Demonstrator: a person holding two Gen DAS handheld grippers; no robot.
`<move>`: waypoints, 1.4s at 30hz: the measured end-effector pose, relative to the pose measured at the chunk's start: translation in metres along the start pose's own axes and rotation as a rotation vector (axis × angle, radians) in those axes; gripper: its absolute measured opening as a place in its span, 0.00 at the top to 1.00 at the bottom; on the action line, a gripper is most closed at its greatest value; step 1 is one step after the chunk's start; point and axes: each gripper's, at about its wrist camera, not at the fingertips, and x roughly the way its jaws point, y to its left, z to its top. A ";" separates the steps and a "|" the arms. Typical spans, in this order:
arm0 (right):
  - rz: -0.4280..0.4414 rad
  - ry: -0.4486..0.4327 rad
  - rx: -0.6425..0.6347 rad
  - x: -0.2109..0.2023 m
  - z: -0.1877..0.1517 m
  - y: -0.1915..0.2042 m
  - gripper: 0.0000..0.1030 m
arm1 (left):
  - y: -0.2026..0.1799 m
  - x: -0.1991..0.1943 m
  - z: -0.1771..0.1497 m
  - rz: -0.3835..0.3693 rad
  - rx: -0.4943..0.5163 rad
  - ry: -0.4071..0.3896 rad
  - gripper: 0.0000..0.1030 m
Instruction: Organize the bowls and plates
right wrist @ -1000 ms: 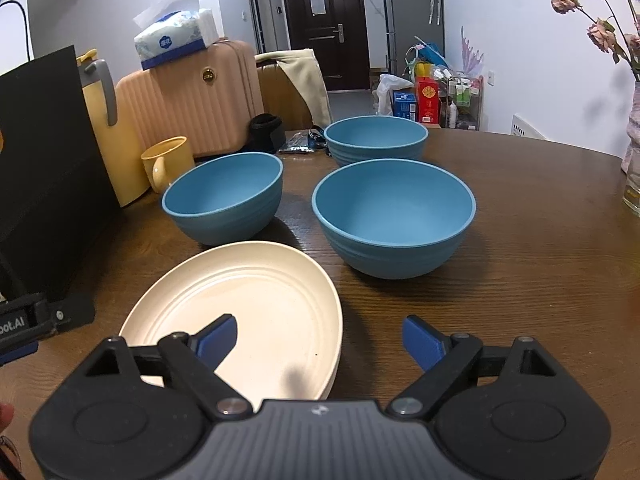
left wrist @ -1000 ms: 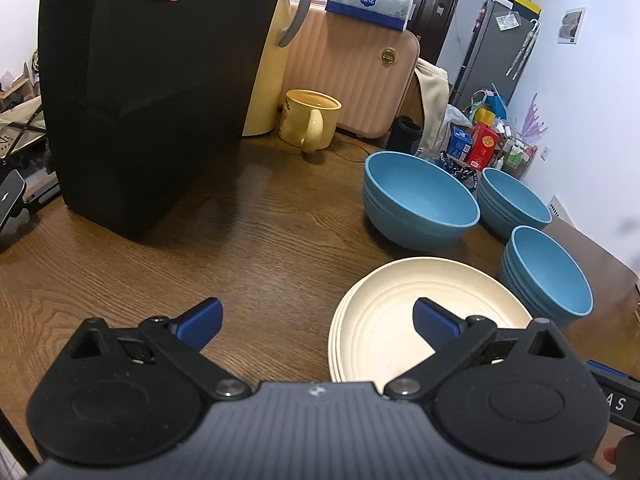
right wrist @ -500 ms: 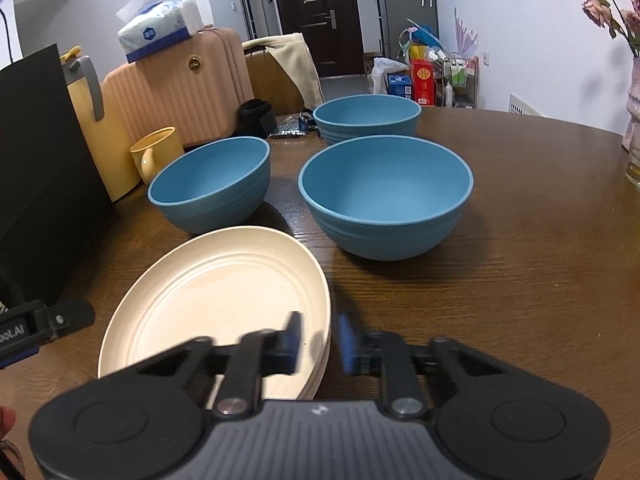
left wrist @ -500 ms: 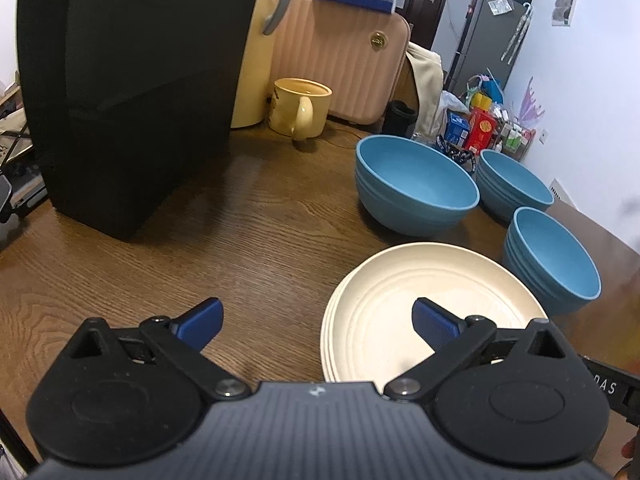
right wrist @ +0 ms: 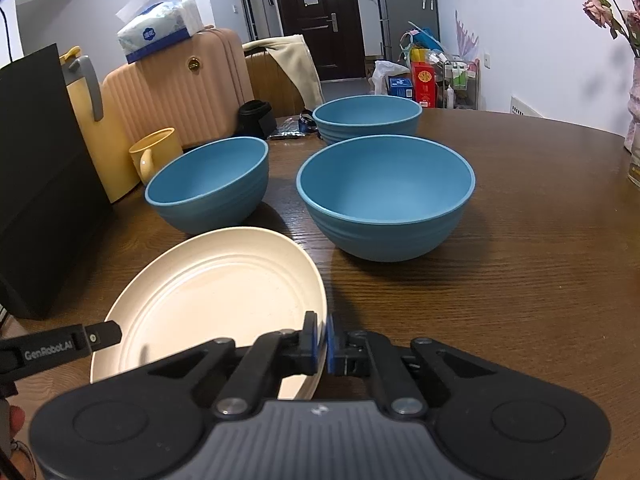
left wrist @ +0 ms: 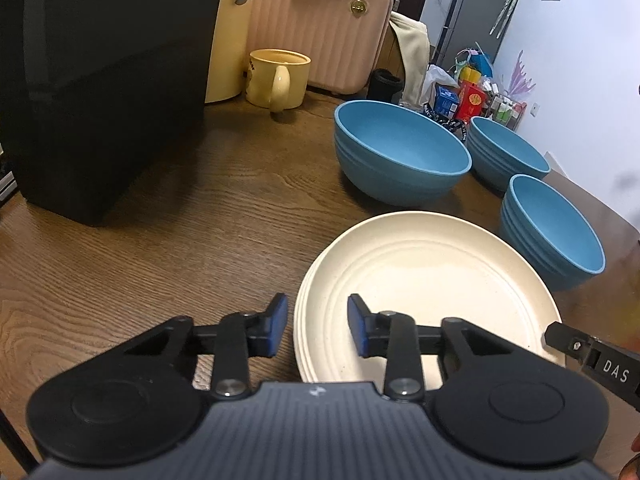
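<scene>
A stack of cream plates (left wrist: 432, 280) (right wrist: 216, 292) lies on the wooden table (left wrist: 160, 248), in front of three blue bowls (left wrist: 400, 152) (left wrist: 508, 152) (left wrist: 552, 228). My left gripper (left wrist: 318, 326) straddles the stack's left rim. Its jaws are closing, and both pads still stand apart from the rim. My right gripper (right wrist: 320, 338) is shut on the right rim of the top plate. I cannot tell whether it pinches one plate or more. In the right wrist view the bowls (right wrist: 208, 184) (right wrist: 384, 196) (right wrist: 366, 116) stand empty and upright behind the plates.
A tall black box (left wrist: 100, 80) stands at the left. Behind it are a yellow jug (left wrist: 228, 32), a yellow mug (left wrist: 278, 80) and a pink suitcase (left wrist: 320, 32). A tissue box (right wrist: 160, 28) lies on the suitcase. A vase with flowers (right wrist: 634, 120) stands at the right table edge.
The right jaws have closed from wide apart onto the plate's right rim. The left gripper has come forward and lower over the stack's left rim, and its jaws have narrowed around it.
</scene>
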 end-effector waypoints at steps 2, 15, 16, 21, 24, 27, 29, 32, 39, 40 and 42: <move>-0.002 -0.001 -0.001 0.000 0.000 0.000 0.96 | 0.001 0.001 0.000 -0.001 -0.001 0.005 0.74; 0.009 -0.027 0.026 -0.006 0.005 -0.008 0.88 | 0.005 0.004 0.000 0.008 -0.009 0.018 0.76; 0.006 -0.026 0.023 -0.006 0.006 -0.009 0.88 | 0.005 0.004 0.000 0.009 -0.009 0.019 0.76; 0.012 -0.009 0.002 -0.003 0.007 -0.005 0.98 | 0.003 0.006 -0.001 0.011 -0.007 0.026 0.76; 0.003 -0.011 -0.004 -0.003 0.007 -0.003 0.98 | 0.003 0.006 0.000 0.008 -0.006 0.030 0.82; 0.006 -0.012 0.000 -0.003 0.007 -0.004 0.99 | 0.003 0.007 0.000 0.009 -0.006 0.029 0.82; 0.004 -0.012 -0.003 -0.003 0.007 -0.003 0.99 | 0.003 0.007 0.000 0.010 -0.005 0.028 0.83; 0.001 -0.012 -0.006 -0.003 0.007 -0.002 0.99 | 0.003 0.007 0.000 0.009 -0.005 0.028 0.83; -0.005 -0.013 -0.006 -0.002 0.007 0.000 0.99 | 0.004 0.007 0.000 0.008 -0.006 0.027 0.83; -0.005 -0.013 -0.007 -0.002 0.007 0.000 0.99 | 0.004 0.008 0.000 0.007 -0.007 0.027 0.83; -0.006 -0.012 -0.008 -0.002 0.007 0.000 0.99 | 0.005 0.008 -0.001 0.002 -0.012 0.028 0.83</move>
